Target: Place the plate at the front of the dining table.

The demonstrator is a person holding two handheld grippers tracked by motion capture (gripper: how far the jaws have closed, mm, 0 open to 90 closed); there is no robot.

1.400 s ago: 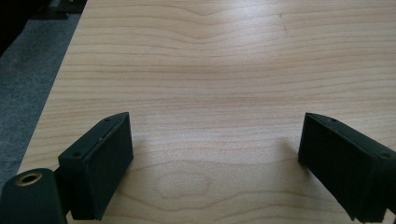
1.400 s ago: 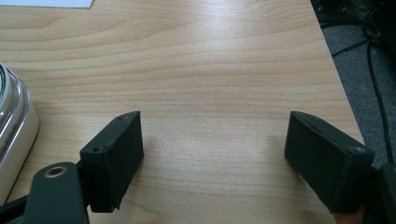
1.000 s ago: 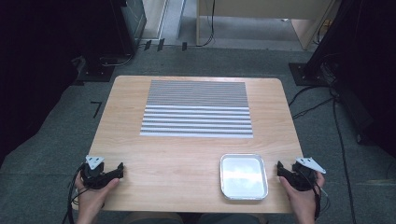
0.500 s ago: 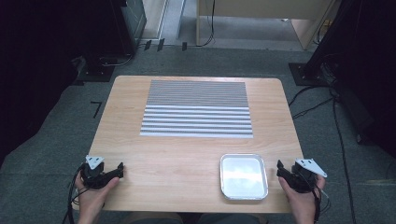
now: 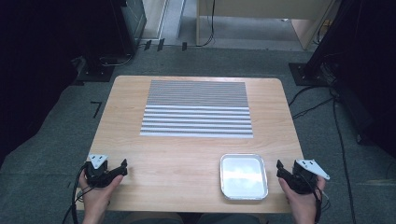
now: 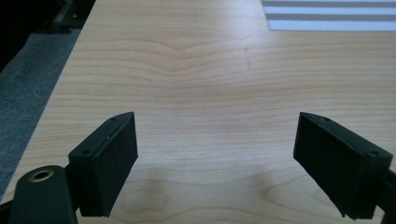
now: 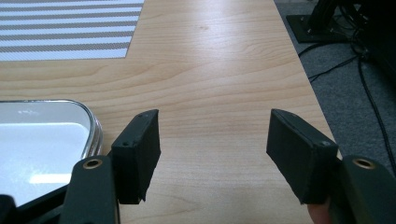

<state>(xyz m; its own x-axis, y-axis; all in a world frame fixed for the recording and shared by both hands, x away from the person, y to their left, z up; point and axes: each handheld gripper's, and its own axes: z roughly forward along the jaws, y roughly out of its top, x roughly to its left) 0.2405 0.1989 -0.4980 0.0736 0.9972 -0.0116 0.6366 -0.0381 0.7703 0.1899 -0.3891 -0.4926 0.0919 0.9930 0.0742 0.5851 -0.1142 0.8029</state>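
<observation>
Just left of the right claw (image 5: 281, 169), spread and lately narrowing on nothing, sits the tray (image 5: 243, 194)

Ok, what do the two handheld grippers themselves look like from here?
Both are black. The left gripper and right gripper each carry a grey three-cornered plate on top and trail a black cable. Their jaws end in blocky black pads, with brass-ringed holes in the housings behind. The forearms look bare.

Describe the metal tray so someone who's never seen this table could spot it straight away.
Start at the wooden table and find the striped mat in its middle. The metal tray lies nearer the person, by the right tool. It is the shiny, rounded-corner, empty pan.
</observation>
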